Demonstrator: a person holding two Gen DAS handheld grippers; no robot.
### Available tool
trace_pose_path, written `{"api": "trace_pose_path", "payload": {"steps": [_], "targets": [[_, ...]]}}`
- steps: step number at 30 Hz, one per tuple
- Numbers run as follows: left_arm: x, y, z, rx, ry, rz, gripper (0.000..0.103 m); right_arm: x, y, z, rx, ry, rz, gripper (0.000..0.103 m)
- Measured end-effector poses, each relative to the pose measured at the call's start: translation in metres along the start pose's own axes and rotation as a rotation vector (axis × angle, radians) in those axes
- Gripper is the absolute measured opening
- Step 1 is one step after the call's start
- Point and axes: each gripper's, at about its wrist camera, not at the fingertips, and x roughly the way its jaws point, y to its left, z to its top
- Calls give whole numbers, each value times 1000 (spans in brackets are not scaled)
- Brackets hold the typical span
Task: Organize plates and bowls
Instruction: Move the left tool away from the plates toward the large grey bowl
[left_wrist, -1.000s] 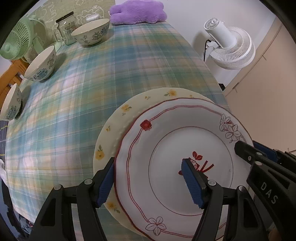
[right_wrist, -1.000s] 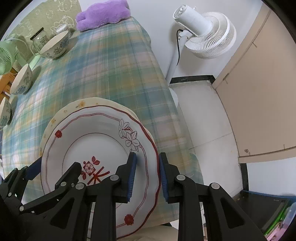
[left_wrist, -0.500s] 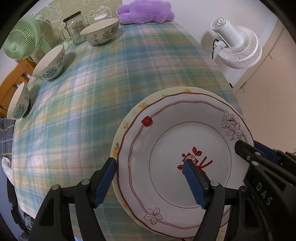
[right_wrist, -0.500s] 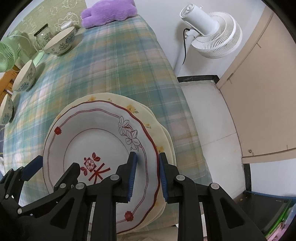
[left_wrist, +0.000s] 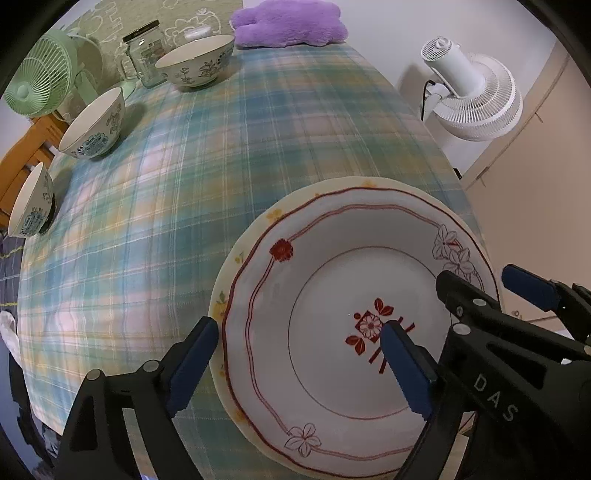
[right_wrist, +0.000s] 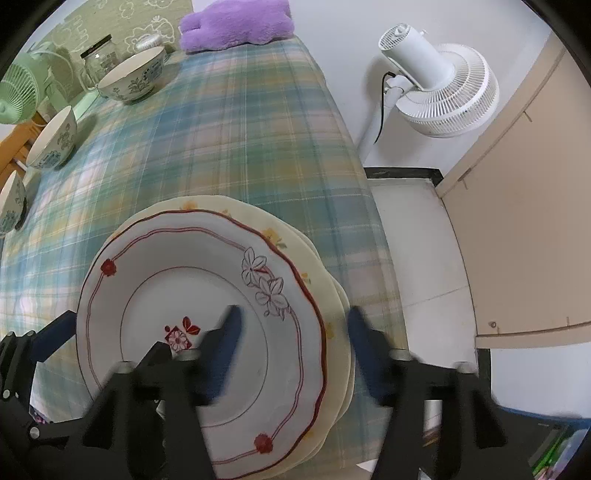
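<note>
A white plate with red trim (left_wrist: 332, 280) (right_wrist: 177, 273) lies on cream plates with yellow flowers (left_wrist: 236, 258) (right_wrist: 314, 258) at the near right table corner. My left gripper (left_wrist: 299, 339) is open, its jaws straddling the plate's left rim. My right gripper (right_wrist: 291, 332) is open and motion-blurred, its jaws straddling the stack's right rim. Three blue-patterned bowls stand along the far left: one at the back (left_wrist: 195, 62) (right_wrist: 133, 77), one in the middle (left_wrist: 92, 125) (right_wrist: 53, 138), one at the left edge (left_wrist: 31, 201) (right_wrist: 11, 203).
A plaid tablecloth (left_wrist: 221, 147) covers the table. A green fan (left_wrist: 37, 77), a glass jar (left_wrist: 144, 51) and a purple plush (left_wrist: 288, 24) stand at the back. A white floor fan (right_wrist: 436, 88) and a beige door (right_wrist: 524, 221) are to the right.
The white plate came down and to the left onto the cream plates. My right gripper, shut on its rim before, has opened wide. The left gripper stayed open.
</note>
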Motion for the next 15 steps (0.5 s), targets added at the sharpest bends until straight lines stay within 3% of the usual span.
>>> {"api": "trace_pose_path", "payload": {"steps": [15], "targets": [[-21, 40, 2, -136, -98, -28, 91, -16, 26, 22, -96, -82, 25, 68]]}}
